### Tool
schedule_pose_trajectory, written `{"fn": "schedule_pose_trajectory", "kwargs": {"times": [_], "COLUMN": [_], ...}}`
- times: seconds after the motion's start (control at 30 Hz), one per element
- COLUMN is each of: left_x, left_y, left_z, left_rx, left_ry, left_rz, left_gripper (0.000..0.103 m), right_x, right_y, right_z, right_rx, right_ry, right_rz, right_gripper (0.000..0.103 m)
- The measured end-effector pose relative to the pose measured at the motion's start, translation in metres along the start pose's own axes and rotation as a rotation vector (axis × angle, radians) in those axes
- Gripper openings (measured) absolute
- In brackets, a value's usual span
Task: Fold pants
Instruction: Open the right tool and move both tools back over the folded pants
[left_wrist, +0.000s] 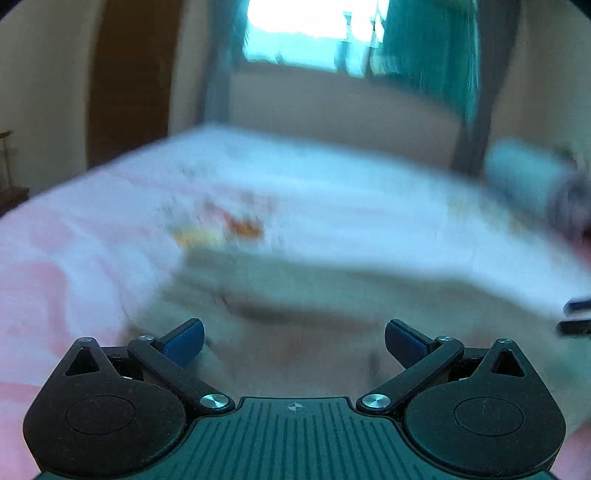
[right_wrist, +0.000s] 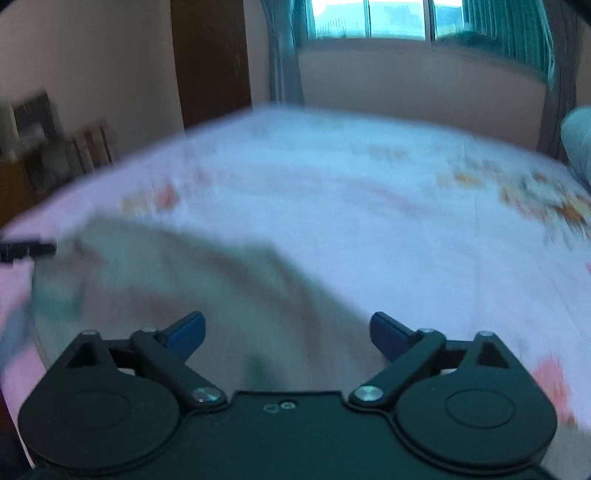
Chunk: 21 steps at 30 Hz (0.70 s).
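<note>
Beige pants (left_wrist: 295, 295) lie on a bed with a pale pink and white floral sheet (left_wrist: 92, 240). Both views are blurred by motion. My left gripper (left_wrist: 294, 339) is open, its blue pads spread wide just above the near part of the pants, holding nothing. In the right wrist view the pants (right_wrist: 207, 288) spread from the left edge to under my right gripper (right_wrist: 287, 332), which is open and empty above them. The tip of the other gripper shows at the far right of the left view (left_wrist: 576, 321) and at the far left of the right view (right_wrist: 26, 251).
The bed sheet (right_wrist: 369, 221) stretches far ahead and to the right. A pale blue pillow (right_wrist: 580, 136) lies at the bed's right side. Behind the bed are a low wall, a window with teal curtains (right_wrist: 369, 22) and a brown door (right_wrist: 210, 59). Shelves (right_wrist: 37, 140) stand left.
</note>
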<state>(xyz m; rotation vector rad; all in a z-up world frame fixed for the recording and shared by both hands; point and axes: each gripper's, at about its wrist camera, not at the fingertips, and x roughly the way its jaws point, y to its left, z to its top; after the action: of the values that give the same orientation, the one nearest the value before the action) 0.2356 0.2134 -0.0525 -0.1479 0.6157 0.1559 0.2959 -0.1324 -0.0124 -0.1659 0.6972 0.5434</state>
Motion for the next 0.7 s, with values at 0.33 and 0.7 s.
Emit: {"fn": "schedule_pose_trajectory", "kwargs": {"times": [0.33, 0.7], "left_x": [0.022, -0.02], "left_y": [-0.003, -0.112], "left_z": [-0.006, 0.001], "left_rx": [0.24, 0.145], "left_ry": [0.099, 0.002], "left_rz": [0.041, -0.086], "left_gripper": [0.103, 0.103], "right_x": [-0.087, -0.253], "right_y": [-0.183, -0.259], "right_z": [-0.09, -0.252], "right_rx": [0.388, 1.236], "right_ry": [0.11, -0.408], "right_rz": [-0.505, -0.273], "right_gripper": [0.074, 0.045]}}
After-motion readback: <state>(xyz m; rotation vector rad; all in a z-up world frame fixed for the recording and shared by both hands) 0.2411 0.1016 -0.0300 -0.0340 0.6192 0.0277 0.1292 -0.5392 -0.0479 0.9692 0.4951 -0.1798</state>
